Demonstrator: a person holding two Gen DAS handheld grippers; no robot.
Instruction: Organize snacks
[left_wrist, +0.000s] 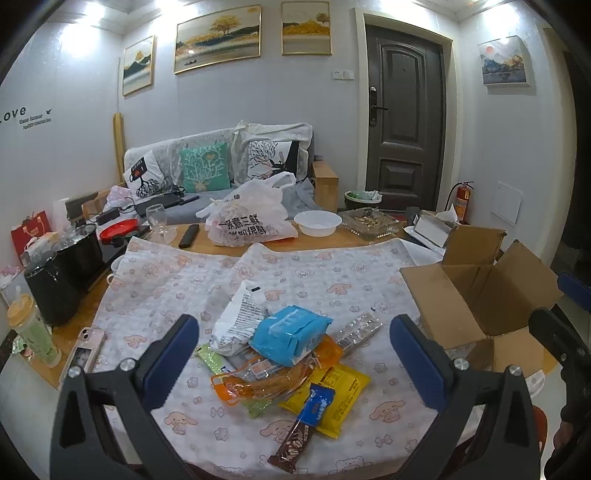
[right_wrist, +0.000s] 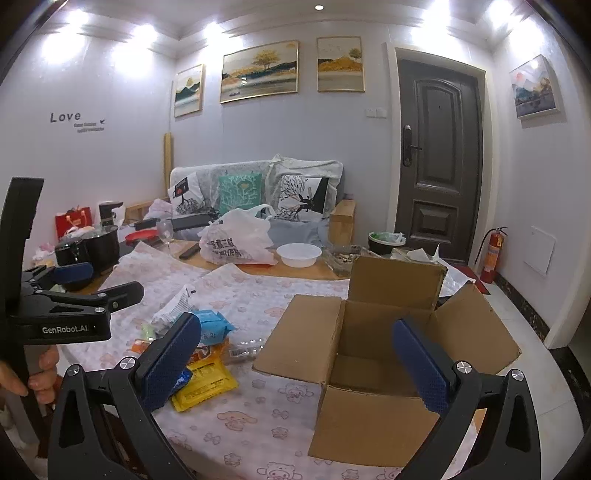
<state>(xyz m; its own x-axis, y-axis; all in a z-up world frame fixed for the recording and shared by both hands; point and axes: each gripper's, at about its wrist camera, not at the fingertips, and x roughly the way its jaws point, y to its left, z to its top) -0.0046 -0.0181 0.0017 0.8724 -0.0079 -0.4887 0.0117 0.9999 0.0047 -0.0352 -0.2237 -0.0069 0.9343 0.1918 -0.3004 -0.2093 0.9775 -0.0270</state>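
A heap of snack packets lies on the patterned tablecloth (left_wrist: 166, 280): a blue packet (left_wrist: 288, 334) on top, a white one (left_wrist: 234, 321), an orange one (left_wrist: 258, 384), a yellow one (left_wrist: 334, 391) and a brown-and-blue bar (left_wrist: 303, 424). My left gripper (left_wrist: 293, 321) hovers open over the heap, touching nothing. To the right stands an open, empty cardboard box (right_wrist: 369, 350). In front of it my right gripper (right_wrist: 295, 325) is open and holds nothing. In the right wrist view the heap (right_wrist: 207, 384) lies left of the box, with the left gripper (right_wrist: 107, 280) and the hand holding it (right_wrist: 40, 369) beside it.
Behind the cloth are a white plastic bag (left_wrist: 251, 221), a white bowl (left_wrist: 317, 221), a glass dish (left_wrist: 369, 219), a remote (left_wrist: 189, 235) and a wine glass (left_wrist: 159, 221). Black pots (left_wrist: 66, 266), a green cup (left_wrist: 33, 332) and a phone (left_wrist: 86, 350) line the left edge.
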